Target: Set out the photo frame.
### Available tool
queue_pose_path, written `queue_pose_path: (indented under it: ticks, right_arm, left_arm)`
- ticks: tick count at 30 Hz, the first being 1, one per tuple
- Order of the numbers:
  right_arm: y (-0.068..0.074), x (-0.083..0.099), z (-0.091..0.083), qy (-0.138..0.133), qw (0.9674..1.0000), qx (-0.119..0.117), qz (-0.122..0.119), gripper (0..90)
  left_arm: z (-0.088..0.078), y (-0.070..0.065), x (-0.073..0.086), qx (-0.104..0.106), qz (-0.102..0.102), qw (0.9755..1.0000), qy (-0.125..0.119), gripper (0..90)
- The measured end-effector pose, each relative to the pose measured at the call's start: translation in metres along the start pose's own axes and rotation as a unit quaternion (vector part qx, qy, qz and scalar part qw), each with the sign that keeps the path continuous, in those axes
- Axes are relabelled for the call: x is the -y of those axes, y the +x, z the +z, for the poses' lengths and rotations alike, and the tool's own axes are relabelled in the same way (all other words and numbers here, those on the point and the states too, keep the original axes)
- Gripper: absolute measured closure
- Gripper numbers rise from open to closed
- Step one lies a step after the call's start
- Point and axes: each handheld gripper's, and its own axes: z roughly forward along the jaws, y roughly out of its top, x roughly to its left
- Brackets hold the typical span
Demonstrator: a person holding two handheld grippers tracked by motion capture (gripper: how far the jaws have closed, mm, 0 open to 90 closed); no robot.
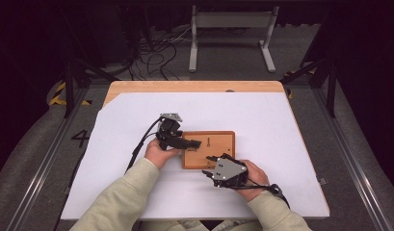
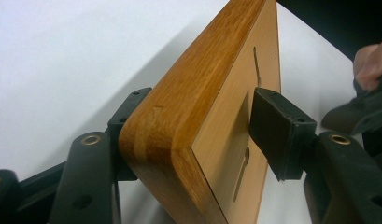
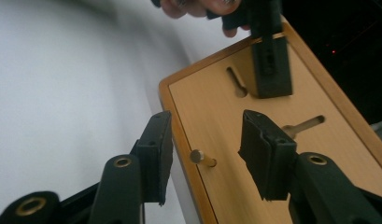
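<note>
Right gripper [image 3: 205, 154] fingers straddling a small metal pin [image 3: 201, 158] on the wooden board [image 1: 218, 144].

Pin lying between the spread fingers, its axis crossing the board's near edge; left gripper [image 1: 185, 143] is clamping the board's left edge on the desk [image 1: 281, 125].

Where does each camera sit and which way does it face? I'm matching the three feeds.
High view: above the person's side, looking forward and down on the table; both forearms, left gripper and right gripper show.
Left gripper view: rides the left gripper, looking along its jaws, clamped on the wooden board; the other hand shows.
Right gripper view: rides the right gripper, jaws open astride a small peg at the board's edge.
All three views share the board.
</note>
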Motion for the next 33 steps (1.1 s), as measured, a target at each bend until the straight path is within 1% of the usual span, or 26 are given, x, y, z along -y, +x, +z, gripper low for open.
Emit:
queue_pose_path:
  ticks: [2,4,6,8,10,13,15,16,18,20,22,24,26,30,31,33]
  right_arm:
    - [-0.004,0.000,-0.008,-0.008,0.9999,0.001,0.012,53.5]
    - [-0.008,0.000,-0.014,-0.013,0.9997,0.005,0.018,53.2]
    - [-0.013,0.002,-0.021,-0.017,0.9995,0.013,0.024,52.8]
    - [-0.019,0.004,-0.028,-0.022,0.9989,0.021,0.035,52.9]
    - [-0.025,0.007,-0.037,-0.029,0.9981,0.032,0.043,52.8]
    - [-0.033,0.011,-0.049,-0.034,0.9968,0.050,0.052,52.3]
    - [-0.039,0.016,-0.058,-0.038,0.9956,0.059,0.062,52.4]
    - [-0.039,0.016,-0.058,-0.038,0.9956,0.059,0.062,52.4]
    - [-0.045,0.021,-0.066,-0.040,0.9940,0.069,0.074,53.0]
    - [-0.051,0.025,-0.074,-0.044,0.9923,0.077,0.086,54.0]
    - [-0.056,0.029,-0.081,-0.049,0.9903,0.085,0.098,55.7]
    - [-0.060,0.032,-0.088,-0.054,0.9886,0.091,0.107,56.9]
    - [-0.062,0.034,-0.092,-0.054,0.9876,0.095,0.112,57.1]
    - [-0.065,0.038,-0.095,-0.052,0.9871,0.097,0.116,57.3]
    - [-0.065,0.039,-0.095,-0.051,0.9868,0.098,0.119,57.3]
    - [-0.065,0.041,-0.095,-0.050,0.9867,0.099,0.119,57.1]
  left_arm:
    - [-0.002,-0.005,-0.001,-0.004,0.012,0.9999,0.001,43.3]
    - [-0.005,-0.009,-0.001,-0.006,0.028,0.9996,0.001,44.7]
    - [-0.007,-0.012,-0.001,-0.006,0.041,0.9992,0.002,46.3]
    - [-0.010,-0.017,0.000,-0.004,0.053,0.9986,0.002,48.4]
    - [-0.013,-0.022,0.000,-0.007,0.070,0.9975,0.006,50.2]
    - [-0.015,-0.031,0.002,-0.012,0.091,0.9958,0.006,52.1]
    - [-0.017,-0.035,0.004,-0.013,0.100,0.9948,0.010,53.9]
    - [-0.017,-0.035,0.004,-0.013,0.100,0.9948,0.010,54.7]
    - [-0.018,-0.039,0.006,-0.011,0.106,0.9942,0.011,55.5]
    - [-0.020,-0.043,0.007,-0.013,0.116,0.9931,0.017,56.8]
    - [-0.022,-0.048,0.010,-0.016,0.129,0.9913,0.021,58.2]
    - [-0.023,-0.054,0.011,-0.020,0.145,0.9889,0.025,59.3]
    - [-0.023,-0.060,0.013,-0.028,0.160,0.9863,0.029,60.0]
    - [-0.024,-0.070,0.015,-0.035,0.184,0.9813,0.043,61.1]
    - [-0.024,-0.072,0.016,-0.035,0.187,0.9808,0.044,61.4]
    - [-0.024,-0.077,0.018,-0.033,0.195,0.9790,0.051,61.3]
